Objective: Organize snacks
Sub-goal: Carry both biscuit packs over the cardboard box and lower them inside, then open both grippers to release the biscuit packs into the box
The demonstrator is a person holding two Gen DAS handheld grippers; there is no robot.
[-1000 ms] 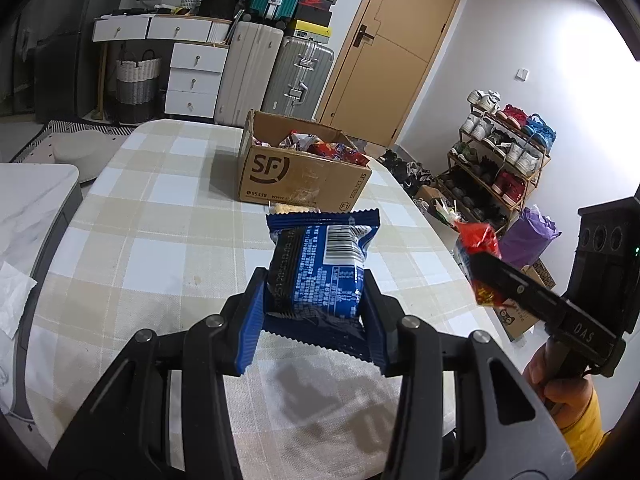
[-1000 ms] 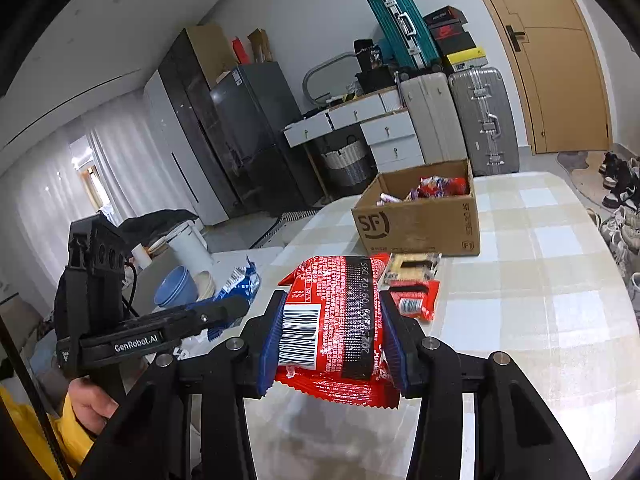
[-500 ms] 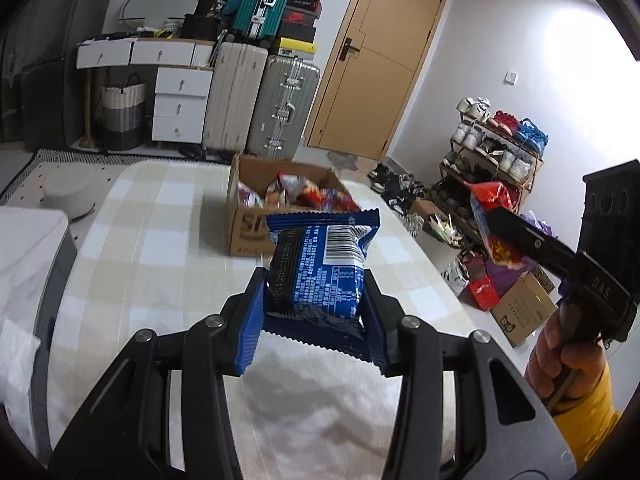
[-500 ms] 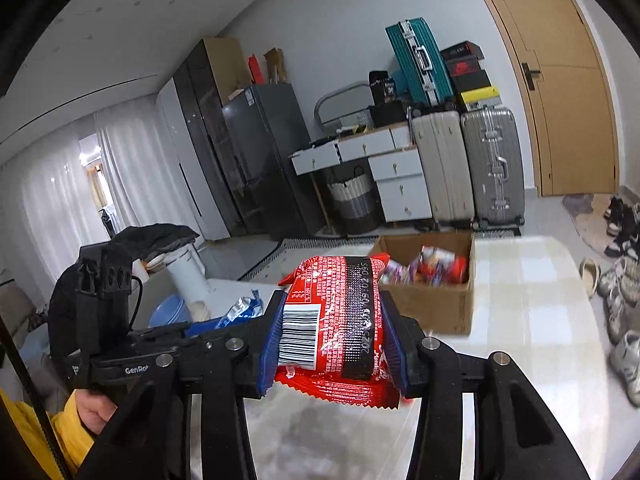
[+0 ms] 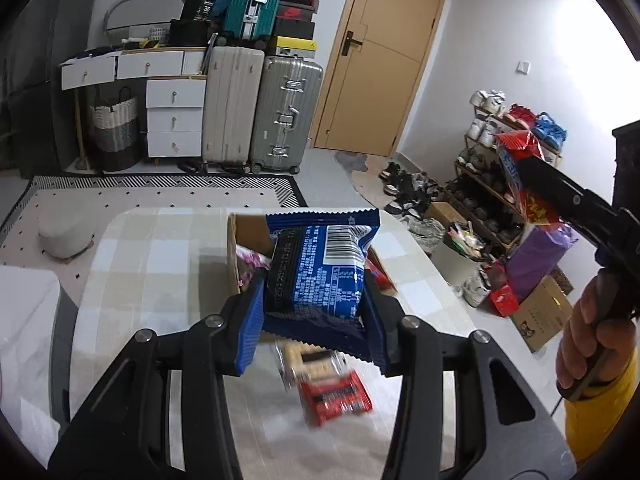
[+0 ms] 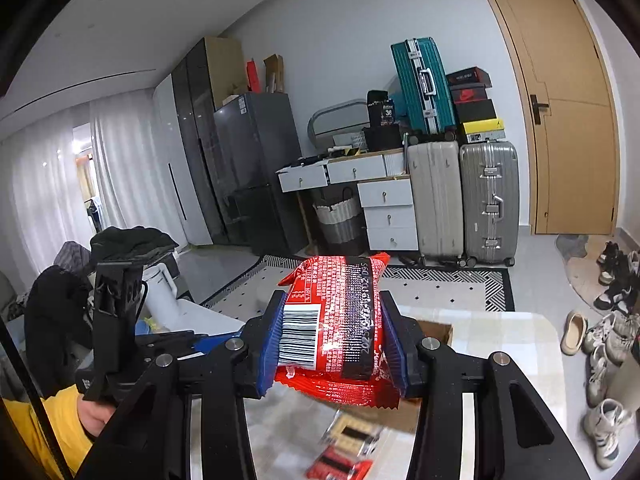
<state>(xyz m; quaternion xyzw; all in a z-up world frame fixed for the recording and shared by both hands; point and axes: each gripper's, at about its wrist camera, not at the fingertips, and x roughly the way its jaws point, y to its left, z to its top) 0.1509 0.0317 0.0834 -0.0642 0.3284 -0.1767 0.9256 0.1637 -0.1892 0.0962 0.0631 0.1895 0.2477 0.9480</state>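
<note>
My left gripper [image 5: 314, 320] is shut on a blue snack packet [image 5: 320, 272], held up above the checked table [image 5: 160, 264]. Behind the packet lies the open cardboard box [image 5: 248, 236] with snacks inside, mostly hidden. My right gripper [image 6: 332, 344] is shut on a red snack packet [image 6: 340, 320]. In the left wrist view that red packet [image 5: 520, 168] shows at the right, with a hand [image 5: 592, 340] on the handle. A beige packet [image 5: 312, 360] and a red packet [image 5: 336, 396] lie blurred on the table below. The same two packets, beige [image 6: 356, 432] and red [image 6: 336, 468], appear under the right gripper.
Suitcases [image 5: 260, 112], a white drawer unit [image 5: 172, 116] and a wooden door [image 5: 380, 60] stand at the back. A shoe rack [image 5: 500, 160] and a purple bag [image 5: 536, 256] are at the right. A white side surface [image 5: 24, 320] borders the table's left.
Both grippers rose and moved forward toward the box, each keeping its packet. The box now sits close under the blue packet, and the two loose packets appear below.
</note>
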